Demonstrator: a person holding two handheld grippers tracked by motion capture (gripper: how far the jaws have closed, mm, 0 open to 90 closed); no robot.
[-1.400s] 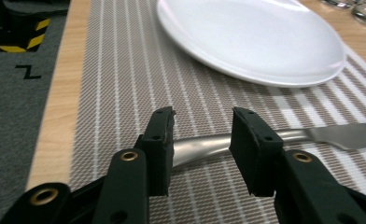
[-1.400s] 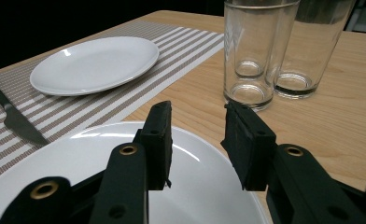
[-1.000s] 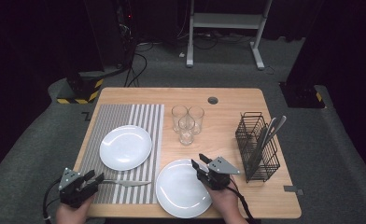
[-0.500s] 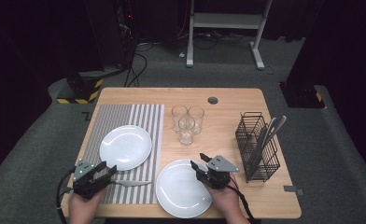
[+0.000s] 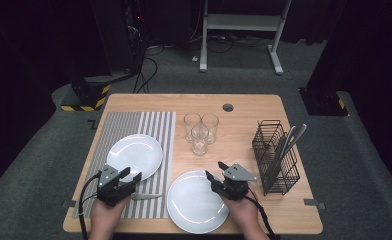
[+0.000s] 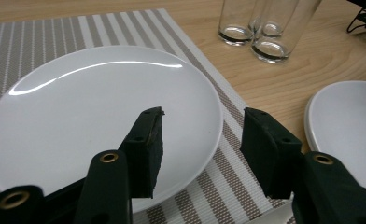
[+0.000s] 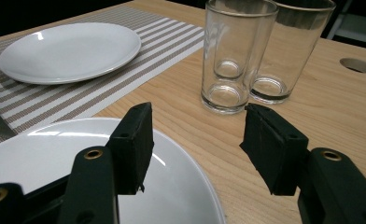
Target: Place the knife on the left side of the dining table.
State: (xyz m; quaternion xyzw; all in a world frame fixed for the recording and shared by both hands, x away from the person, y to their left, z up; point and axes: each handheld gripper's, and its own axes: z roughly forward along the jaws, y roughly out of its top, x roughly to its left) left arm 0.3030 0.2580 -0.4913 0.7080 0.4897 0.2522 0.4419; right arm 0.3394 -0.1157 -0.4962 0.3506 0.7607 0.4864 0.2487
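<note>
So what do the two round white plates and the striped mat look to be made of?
Round white plates: likely glazed ceramic or porcelain, since sharp glossy highlights run across the smooth surfaces; hard plastic can't be ruled out. Grey-and-white striped mat: a woven vinyl or fabric weave, matte, with a fine ribbed texture visible in the stripes.
</note>
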